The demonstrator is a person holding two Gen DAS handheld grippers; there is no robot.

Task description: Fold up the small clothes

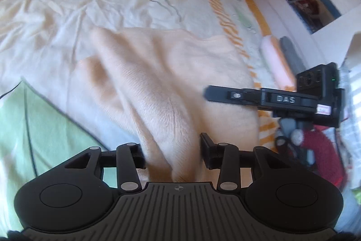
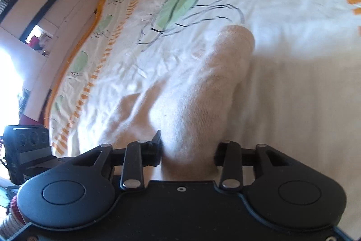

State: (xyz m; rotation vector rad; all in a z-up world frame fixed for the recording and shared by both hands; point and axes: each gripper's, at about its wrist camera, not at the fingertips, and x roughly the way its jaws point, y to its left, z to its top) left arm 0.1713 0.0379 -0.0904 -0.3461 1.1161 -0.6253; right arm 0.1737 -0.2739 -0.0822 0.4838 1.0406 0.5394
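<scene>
Bed (image 1: pixel 56 15): covered by wrinkled leaf-print sheet.
Garment (image 1: pixel 158 87): peach ribbed knit, bunched between both jaws.
Left gripper (image 1: pixel 172 150): clamped on it.
Right gripper (image 2: pixel 188 150): clamped likewise.

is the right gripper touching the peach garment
Touching. The right wrist view shows the right gripper with a fold of the peach garment bunched between its jaws, cloth pressed against both fingers with no gap.
</scene>
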